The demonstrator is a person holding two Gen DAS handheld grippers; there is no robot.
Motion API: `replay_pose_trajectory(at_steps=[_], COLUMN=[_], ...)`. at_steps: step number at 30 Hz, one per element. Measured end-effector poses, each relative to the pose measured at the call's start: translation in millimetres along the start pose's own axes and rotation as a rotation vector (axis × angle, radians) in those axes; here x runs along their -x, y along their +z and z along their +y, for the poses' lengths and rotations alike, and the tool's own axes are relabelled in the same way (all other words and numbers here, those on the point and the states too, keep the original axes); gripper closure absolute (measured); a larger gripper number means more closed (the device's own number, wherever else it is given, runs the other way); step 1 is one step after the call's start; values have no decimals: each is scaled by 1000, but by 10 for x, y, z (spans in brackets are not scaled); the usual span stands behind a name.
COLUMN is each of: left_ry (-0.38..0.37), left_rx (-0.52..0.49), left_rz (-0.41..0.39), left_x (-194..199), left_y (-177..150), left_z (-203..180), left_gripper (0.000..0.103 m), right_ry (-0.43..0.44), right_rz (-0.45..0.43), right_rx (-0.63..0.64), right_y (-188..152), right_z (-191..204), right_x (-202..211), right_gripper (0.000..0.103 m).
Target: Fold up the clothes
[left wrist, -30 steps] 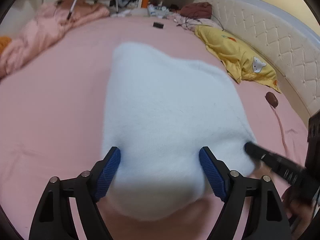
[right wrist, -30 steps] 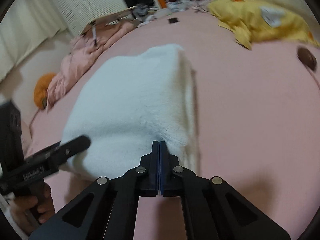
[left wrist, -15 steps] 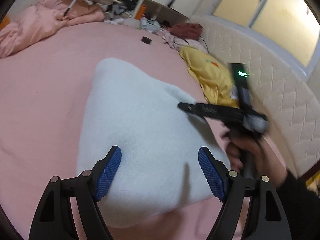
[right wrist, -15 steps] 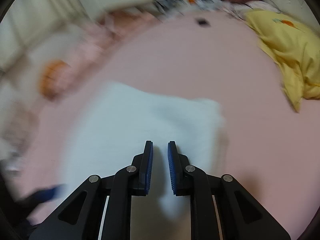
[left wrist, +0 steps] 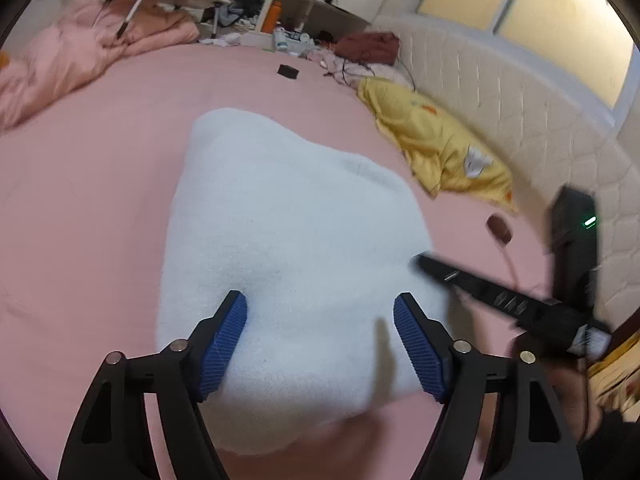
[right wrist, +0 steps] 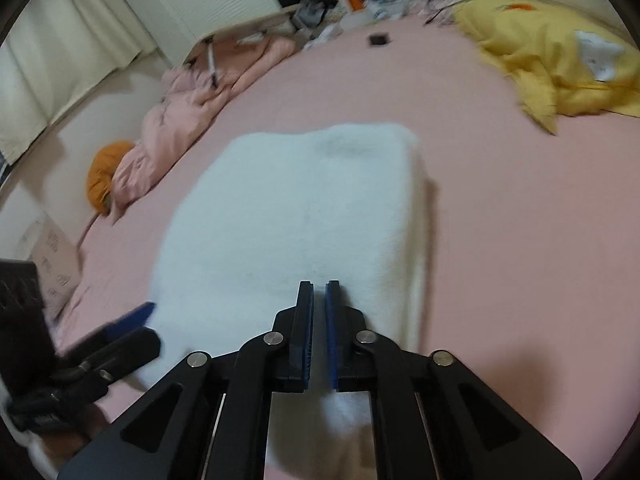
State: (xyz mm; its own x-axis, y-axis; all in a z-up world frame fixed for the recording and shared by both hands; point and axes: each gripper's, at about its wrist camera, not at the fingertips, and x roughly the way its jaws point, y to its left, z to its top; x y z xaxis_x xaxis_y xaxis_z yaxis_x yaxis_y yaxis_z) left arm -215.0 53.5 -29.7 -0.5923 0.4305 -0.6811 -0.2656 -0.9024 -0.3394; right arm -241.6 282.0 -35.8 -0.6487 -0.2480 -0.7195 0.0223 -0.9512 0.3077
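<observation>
A white fluffy garment [left wrist: 288,220] [right wrist: 300,200] lies folded into a thick rectangle on the pink bed sheet [left wrist: 80,200] [right wrist: 520,240]. My left gripper [left wrist: 320,300] hovers over its near end, its jaws wide and closing, the blue pads clear of the fabric. In the right wrist view the left gripper [right wrist: 120,340] shows blurred at the garment's near left corner. My right gripper [right wrist: 319,284] points at the garment's near edge, its jaws almost together with a thin slit and nothing in it. The left wrist view shows the right gripper [left wrist: 480,292] at the garment's right edge.
A yellow blanket [left wrist: 440,148] [right wrist: 560,60] lies to the right by the padded headboard [left wrist: 520,100]. A pink quilt [left wrist: 80,52] [right wrist: 192,108] is bunched at the far left, an orange cushion [right wrist: 106,172] beside it. A small black object [left wrist: 288,71] and a brown one [left wrist: 500,229] rest on the sheet.
The right gripper swung up over the garment and back down to its right edge. Its pads went from pressed together to a thin slit. The left gripper's view tilted slightly.
</observation>
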Motion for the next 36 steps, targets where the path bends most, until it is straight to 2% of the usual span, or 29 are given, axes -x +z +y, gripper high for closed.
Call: replay_pose_trajectory(at_steps=[1,2,3,4,6,7,8,9,11,13,14,15,18,21,23,25,26,27,28,31,34,36], left_ry=[11,7,-3,-6,19,42,77,92,93,149,209,240,262,321,352,389,404,412,422,454,438,420], left_rx=[0,12,32,52,73,69,67,76,113,136,126,115,75,6,-28,-38,-38,-40,-41,-52,-35,2], left_rz=[-3,-12,-23,-28,-9,9,36,67,67,33,19,16,55,120,121,116,114,114,113,120,92,77], left_x=[54,112,175,208,175,145,105,79,184,404,539,610,831,984,1099,1230,1291,1320,1352,1428,1539,1596], left_y=[16,28,37,26,-31,-55,-69,-82,-73,-88,-114,-146,-349,-635,-796,-992,-1101,-1161,-1228,-1372,-1399,-1387], left_z=[-17,1,30,78,169,185,218,270,352,407,407,401,290,58,-76,-201,-257,-299,-345,-442,-475,-465], left_gripper=[27,27,27,27,27,27,27,30,33,33,33,33,31,25,20,13,13,13,13,13,13,13], right_ry=[-87,-85,-17,52,176,145,62,62,25,-167,-269,-273,-199,-194,-195,-164,-144,-131,-133,-128,-132,-128], right_rz=[-44,-75,-89,-65,38,74,88,82,72,9,-25,-62,-79,-63,-49,-8,10,27,24,-27,-81,-98], right_rx=[-4,-6,-9,-9,16,39,50,24,-34,52,92,104,76,72,45,17,21,44,74,110,131,136], right_y=[-13,-10,-55,-105,-241,-301,-368,-363,-369,-400,-464,-567,-810,-1155,-1285,-1447,-1467,-1493,-1514,-1532,-1542,-1556], right_z=[29,63,99,143,215,222,187,128,59,234,346,441,681,847,919,878,863,907,954,1037,1080,1043], right_x=[160,258,375,408,316,233,162,177,329,585,728,897,1129,1295,1334,1382,1379,1380,1393,1513,1656,1715], right_gripper=[92,92,92,92,92,93,96,97,99,90,89,89,89,89,87,76,70,59,55,52,45,44])
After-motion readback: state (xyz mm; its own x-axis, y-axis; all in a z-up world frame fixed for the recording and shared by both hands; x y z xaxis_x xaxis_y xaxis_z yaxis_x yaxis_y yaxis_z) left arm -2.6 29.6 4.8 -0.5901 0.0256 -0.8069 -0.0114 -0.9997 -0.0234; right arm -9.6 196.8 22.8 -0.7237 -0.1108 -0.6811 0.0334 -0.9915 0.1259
